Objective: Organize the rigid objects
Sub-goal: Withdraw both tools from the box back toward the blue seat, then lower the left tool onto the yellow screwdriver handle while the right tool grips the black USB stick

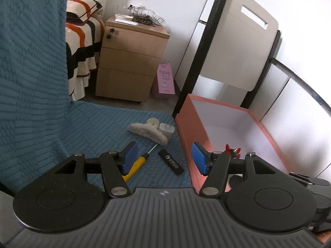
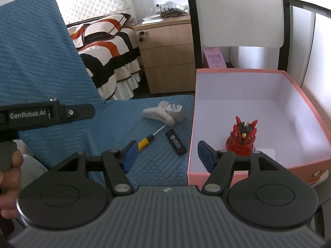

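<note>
A pink box [image 1: 193, 136] [image 2: 244, 71] with a white inside stands at the right on a blue quilted cover [image 1: 99, 124] [image 2: 128, 111]. A red figurine [image 2: 242, 137] [image 1: 232, 151] stands upright inside it. On the cover left of the box lie a yellow-handled screwdriver [image 1: 137, 163] [image 2: 150, 138], a black rectangular stick [image 1: 171, 162] [image 2: 176, 142], a fluffy cream hair claw [image 1: 148, 131] [image 2: 158, 114] and a white plug adapter [image 1: 166, 128] [image 2: 174, 109]. My left gripper [image 1: 164, 159] is open and empty above the screwdriver and stick. My right gripper [image 2: 167, 155] is open and empty by the box's near-left corner.
The blue cover rises as a backrest at the left [image 2: 37, 51]. Behind stand a wooden drawer cabinet [image 1: 128, 62] [image 2: 167, 55], a striped bed [image 2: 107, 53], a pink bag [image 1: 164, 78] and a white chair back [image 1: 240, 47]. The left gripper's body [image 2: 41, 113] shows at the left in the right wrist view.
</note>
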The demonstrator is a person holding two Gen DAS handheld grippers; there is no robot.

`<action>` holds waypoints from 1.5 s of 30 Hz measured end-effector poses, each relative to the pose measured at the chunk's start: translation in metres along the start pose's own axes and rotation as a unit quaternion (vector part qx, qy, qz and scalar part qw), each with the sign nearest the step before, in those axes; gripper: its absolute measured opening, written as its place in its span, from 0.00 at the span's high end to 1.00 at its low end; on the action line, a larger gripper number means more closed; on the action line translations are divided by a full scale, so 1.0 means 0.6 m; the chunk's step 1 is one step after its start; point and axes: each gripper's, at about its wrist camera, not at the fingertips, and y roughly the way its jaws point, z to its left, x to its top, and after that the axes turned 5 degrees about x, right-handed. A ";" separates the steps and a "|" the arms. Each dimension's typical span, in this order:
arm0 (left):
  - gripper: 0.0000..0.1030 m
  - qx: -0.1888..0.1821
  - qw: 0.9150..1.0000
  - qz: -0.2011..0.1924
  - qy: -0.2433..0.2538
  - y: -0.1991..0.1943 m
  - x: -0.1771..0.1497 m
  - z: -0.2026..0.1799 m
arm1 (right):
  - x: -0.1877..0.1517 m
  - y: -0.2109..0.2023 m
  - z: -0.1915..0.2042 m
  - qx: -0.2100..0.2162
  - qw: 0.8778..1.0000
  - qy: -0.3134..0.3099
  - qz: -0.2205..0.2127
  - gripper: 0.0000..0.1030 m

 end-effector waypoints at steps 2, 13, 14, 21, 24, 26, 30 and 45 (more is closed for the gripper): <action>0.38 0.004 1.000 -0.001 -0.006 0.003 -0.012 0.011 | -0.010 0.001 0.004 -0.001 1.000 -0.001 0.006 0.36; 0.37 0.018 1.000 -0.001 -0.017 0.024 -0.039 0.047 | -0.034 0.025 0.024 0.002 1.000 -0.003 0.011 0.36; 0.37 0.020 1.000 0.003 -0.018 0.030 -0.041 0.049 | -0.033 0.028 0.026 0.002 1.000 -0.006 0.008 0.36; 0.37 0.033 0.999 0.014 -0.015 0.080 -0.061 0.071 | -0.021 0.068 0.016 0.005 1.000 -0.009 -0.010 0.36; 0.37 0.040 0.999 0.029 -0.014 0.105 -0.067 0.076 | -0.020 0.092 0.005 0.014 1.000 -0.003 -0.018 0.37; 0.37 0.035 0.999 0.040 -0.011 0.123 -0.070 0.075 | -0.017 0.106 -0.003 0.022 1.000 0.005 -0.020 0.38; 0.38 0.037 0.997 0.062 -0.014 0.159 -0.077 0.073 | -0.009 0.134 -0.010 0.034 0.999 0.008 -0.010 0.41; 0.46 0.059 0.986 0.144 -0.057 0.284 -0.115 0.092 | -0.019 0.225 0.046 0.006 0.994 -0.097 0.052 0.62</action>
